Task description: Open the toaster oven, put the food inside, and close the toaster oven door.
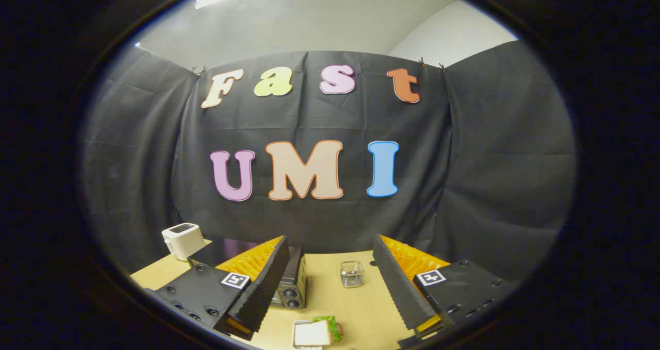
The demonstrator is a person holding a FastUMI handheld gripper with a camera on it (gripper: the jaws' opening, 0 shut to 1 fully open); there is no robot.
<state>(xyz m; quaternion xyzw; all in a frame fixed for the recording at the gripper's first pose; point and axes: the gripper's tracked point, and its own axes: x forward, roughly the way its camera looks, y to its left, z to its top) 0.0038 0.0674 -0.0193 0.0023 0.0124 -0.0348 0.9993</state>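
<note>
The toaster oven (292, 283) stands on the wooden table, mostly hidden behind my left finger; its dark top and knob panel show. I cannot tell whether its door is up or down. A sandwich with green lettuce (320, 330) lies on a small white plate (296, 334) near me, between and just below my fingers. My gripper (330, 283) hovers above the table, open wide, with nothing between its fingers. The oven is ahead to the left, the sandwich close underneath.
A white pop-up toaster (181, 239) sits at the table's far left corner. A small clear glass container (352, 273) stands between my fingers, farther back. The light wooden table (356, 303) runs up to the black cloth wall.
</note>
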